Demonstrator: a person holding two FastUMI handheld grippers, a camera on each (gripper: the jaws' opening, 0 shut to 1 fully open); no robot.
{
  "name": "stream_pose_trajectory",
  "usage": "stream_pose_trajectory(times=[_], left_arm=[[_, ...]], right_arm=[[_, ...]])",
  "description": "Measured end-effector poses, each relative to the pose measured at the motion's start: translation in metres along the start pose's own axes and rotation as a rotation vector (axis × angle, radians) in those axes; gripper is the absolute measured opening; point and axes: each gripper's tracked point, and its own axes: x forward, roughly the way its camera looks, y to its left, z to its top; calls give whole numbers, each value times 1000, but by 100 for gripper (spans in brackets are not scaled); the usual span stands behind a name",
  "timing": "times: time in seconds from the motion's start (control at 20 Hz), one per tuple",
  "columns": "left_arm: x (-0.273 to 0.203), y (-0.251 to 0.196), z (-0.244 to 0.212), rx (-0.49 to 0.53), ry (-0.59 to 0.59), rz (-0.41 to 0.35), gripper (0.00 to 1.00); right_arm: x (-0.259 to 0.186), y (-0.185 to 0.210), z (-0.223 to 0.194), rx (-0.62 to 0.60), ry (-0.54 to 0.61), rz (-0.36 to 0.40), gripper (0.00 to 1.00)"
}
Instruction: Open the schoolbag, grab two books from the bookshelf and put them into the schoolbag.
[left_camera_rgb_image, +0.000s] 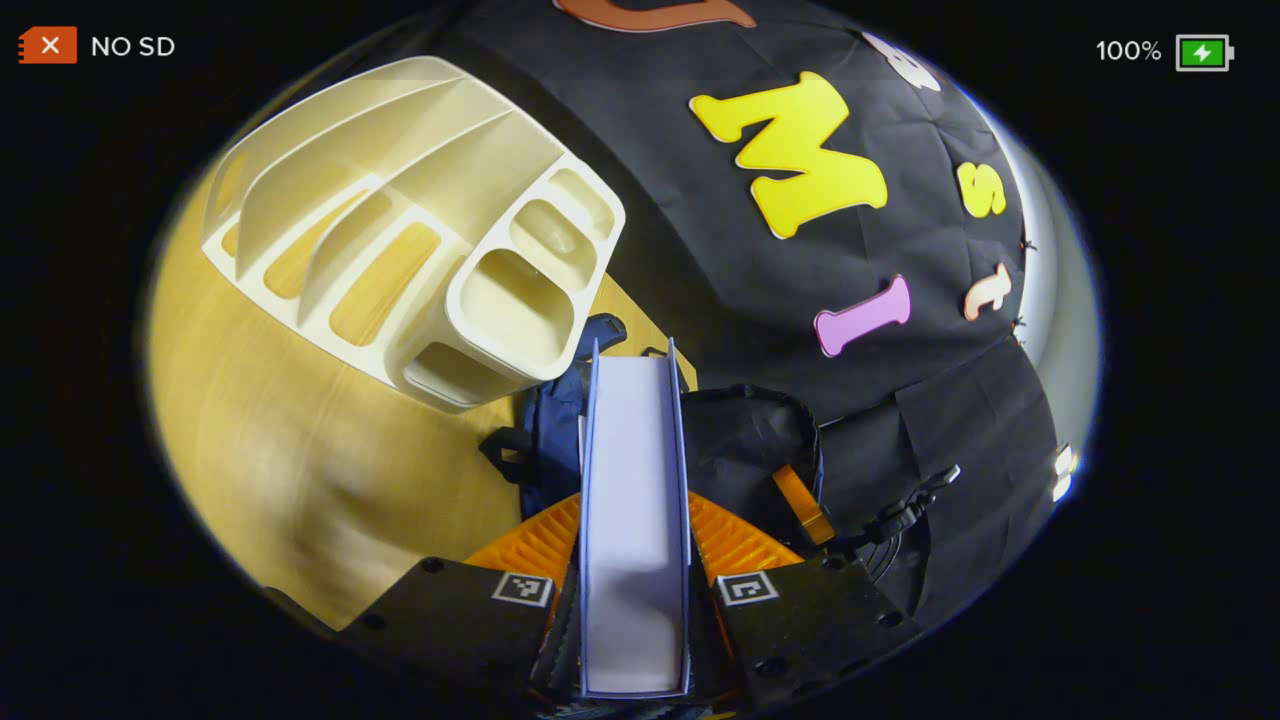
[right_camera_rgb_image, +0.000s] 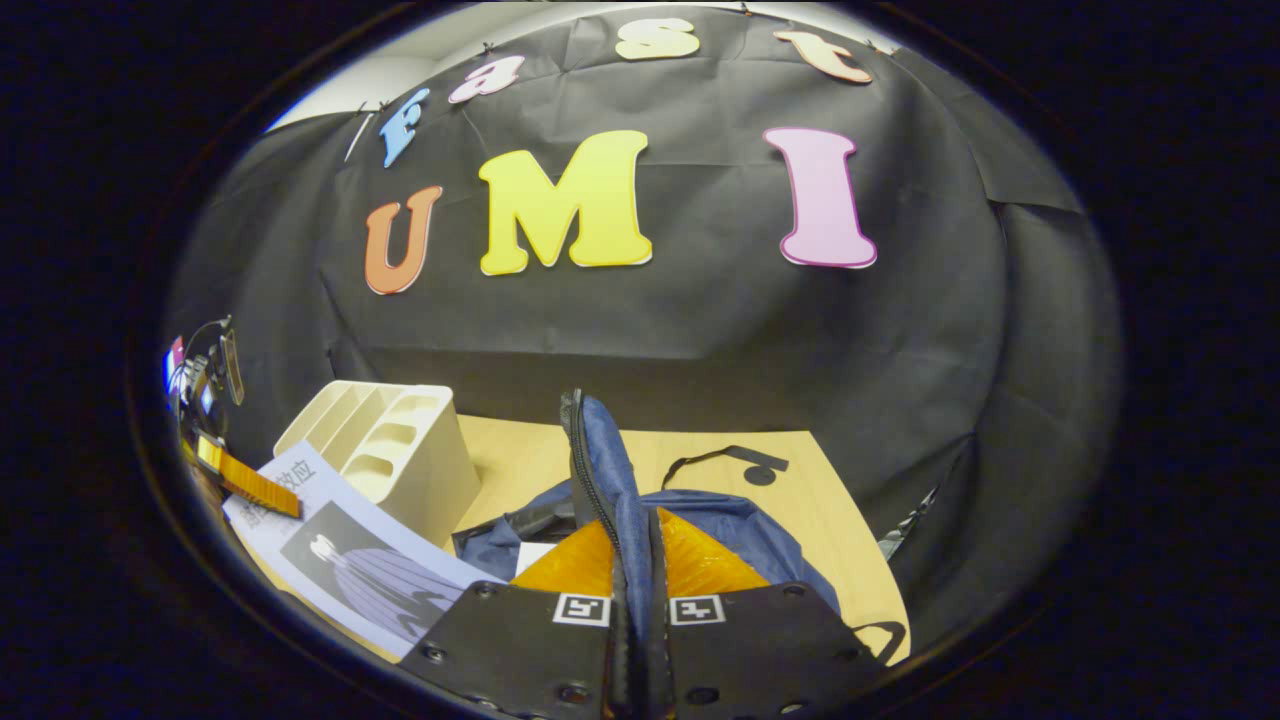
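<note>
Book (left_camera_rgb_image: 634, 520) is sitting edge-up, clamped between both fingers of the left hand-held gripper (left_camera_rgb_image: 634, 610), over the open schoolbag (left_camera_rgb_image: 745, 450). Right hand-held gripper (right_camera_rgb_image: 632, 600) is pinching a blue flap of the schoolbag (right_camera_rgb_image: 610, 470) tightly. Bookshelf (left_camera_rgb_image: 420, 230) is standing just beside the bag on the counter (left_camera_rgb_image: 270, 450), near its back edge.

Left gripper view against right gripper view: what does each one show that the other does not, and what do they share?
Left gripper view: the book seen by its page edge, clamped by the left gripper, and the bookshelf with its empty slots from above. Right gripper view: the book's printed cover, and the right gripper shut on the zipped rim of the schoolbag. Shared: book, bookshelf, schoolbag, wooden table.
</note>
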Motion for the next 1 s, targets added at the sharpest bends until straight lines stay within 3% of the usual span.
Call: stream_pose_trajectory(times=[0.35,0.6,0.9,0.95,1.0], left_arm=[[46,13,16,-90,-93,-18,46],[72,2,14,-59,-172,-1,46],[126,-18,-22,-43,-95,-1,46],[134,-21,-23,-43,-90,-6,51],[141,-24,-25,-38,-84,-10,46]], right_arm=[[-4,-1,-1,-1,-16,20,7],[-4,8,1,-38,-12,43,7],[-7,26,12,-84,-23,87,7],[-9,30,14,-91,-28,100,7],[-10,33,15,-97,-32,105,7]])
